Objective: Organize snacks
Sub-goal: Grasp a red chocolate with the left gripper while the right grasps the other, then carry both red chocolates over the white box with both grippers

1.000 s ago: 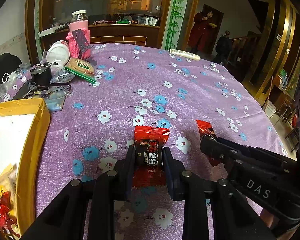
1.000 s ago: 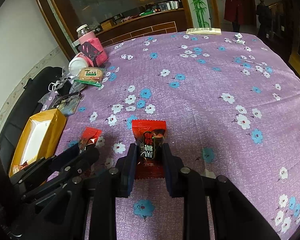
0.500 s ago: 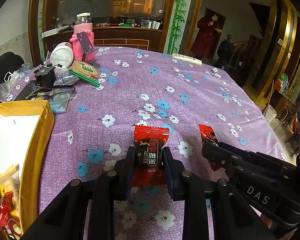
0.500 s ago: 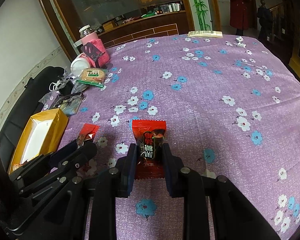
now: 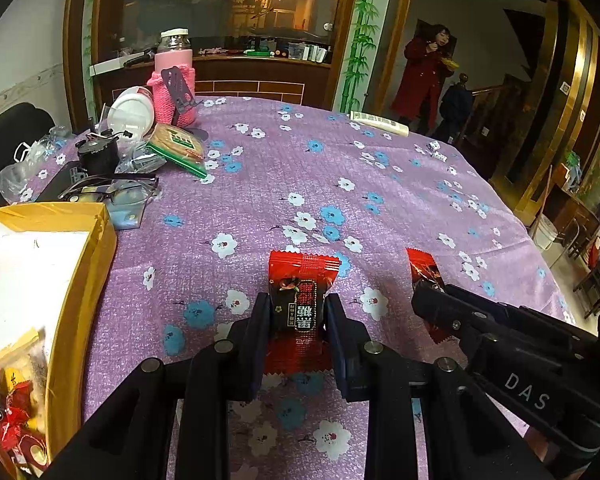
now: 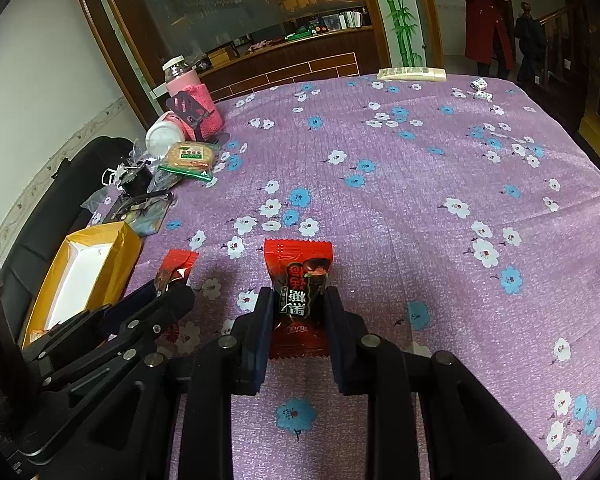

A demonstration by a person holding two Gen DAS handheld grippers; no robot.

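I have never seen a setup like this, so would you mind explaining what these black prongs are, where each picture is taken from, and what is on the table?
No robot arm here: a person holds a two-finger gripper in each hand, and a wide-angle camera on each looks along its fingers. One picture is from the left gripper, the other from the right gripper; each also shows the other at its side. Each is shut on a red candy packet: the left packet and the right packet. Below is a purple flowered tablecloth. On the left stands a yellow box already holding some snacks. Farther back lie a biscuit pack, a jar in a pink sleeve and assorted clutter.
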